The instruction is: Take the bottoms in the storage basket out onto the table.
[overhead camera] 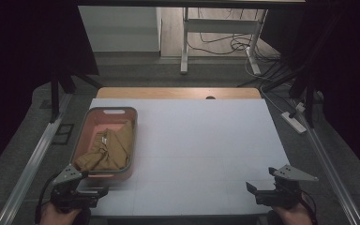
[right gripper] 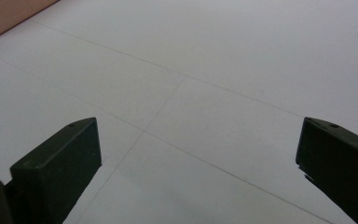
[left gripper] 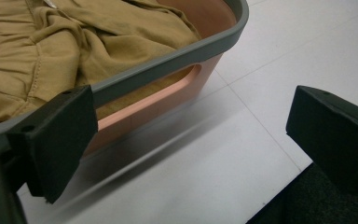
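Crumpled tan cloth garment (overhead camera: 107,151) is heaped inside the salmon plastic basket with grey rim (overhead camera: 133,123), at the white surface's (overhead camera: 206,140) left side. Left gripper (overhead camera: 96,191) is poised just beside the basket's near wall, fingers wide apart, nothing held. Right gripper (overhead camera: 254,189) is kept well apart over bare surface, fingers spread, empty. The near rim stands between fingers and cloth.

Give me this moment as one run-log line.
left gripper: open, beside basket near end | right gripper: open, over bare table | cloth: crumpled in basket, untouched
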Motion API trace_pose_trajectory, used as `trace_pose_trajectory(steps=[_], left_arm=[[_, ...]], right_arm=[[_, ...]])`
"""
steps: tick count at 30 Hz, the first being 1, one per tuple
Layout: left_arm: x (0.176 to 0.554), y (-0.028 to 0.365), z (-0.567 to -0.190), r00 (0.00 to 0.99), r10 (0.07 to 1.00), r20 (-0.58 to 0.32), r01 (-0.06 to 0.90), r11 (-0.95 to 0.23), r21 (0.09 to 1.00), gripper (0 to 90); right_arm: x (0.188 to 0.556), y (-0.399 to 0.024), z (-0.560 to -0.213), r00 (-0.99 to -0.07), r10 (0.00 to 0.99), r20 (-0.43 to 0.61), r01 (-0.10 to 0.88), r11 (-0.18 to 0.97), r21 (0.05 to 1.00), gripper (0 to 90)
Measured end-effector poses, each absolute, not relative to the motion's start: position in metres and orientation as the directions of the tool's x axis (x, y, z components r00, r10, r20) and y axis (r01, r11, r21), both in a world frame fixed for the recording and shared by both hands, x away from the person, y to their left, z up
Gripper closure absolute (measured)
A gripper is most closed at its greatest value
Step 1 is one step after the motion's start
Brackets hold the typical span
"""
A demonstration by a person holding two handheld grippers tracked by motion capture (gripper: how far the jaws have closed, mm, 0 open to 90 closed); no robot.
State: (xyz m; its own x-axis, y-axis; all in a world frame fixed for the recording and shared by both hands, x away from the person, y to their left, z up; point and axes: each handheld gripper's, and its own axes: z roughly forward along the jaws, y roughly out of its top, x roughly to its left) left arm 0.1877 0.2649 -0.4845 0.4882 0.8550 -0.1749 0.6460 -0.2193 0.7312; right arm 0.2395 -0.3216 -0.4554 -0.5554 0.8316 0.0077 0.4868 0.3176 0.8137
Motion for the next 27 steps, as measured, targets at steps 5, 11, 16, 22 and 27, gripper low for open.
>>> trace_pose_trajectory(steps=[5,11,16,22,27], left_arm=[[0.1877,0.2643,-0.485,0.494,0.852,-0.172,0.648,-0.229,0.726,3.0],[0.1877,0.2632,-0.485,0.495,0.853,-0.164,0.652,-0.241,0.719,2.9],[0.1879,0.2618,-0.4851,0.497,0.853,-0.157,0.653,-0.249,0.715,1.9],[0.188,0.2609,-0.4851,0.499,0.853,-0.15,0.653,-0.257,0.712,1.2],[0.1885,0.2604,-0.4852,0.505,0.85,-0.151,0.656,-0.264,0.708,0.1]], right_arm=[[0.2405,-0.3206,-0.4555,-0.56,0.828,0.017,0.503,0.323,0.802,0.3],[0.2433,-0.3215,-0.4563,-0.564,0.825,0.044,0.522,0.315,0.793,0.3],[0.2434,-0.3184,-0.4569,-0.573,0.819,0.022,0.519,0.343,0.783,0.4],[0.2441,-0.3183,-0.4572,-0.577,0.816,0.025,0.521,0.345,0.781,0.4],[0.2441,-0.3166,-0.4576,-0.589,0.808,0.019,0.52,0.361,0.774,0.4]])
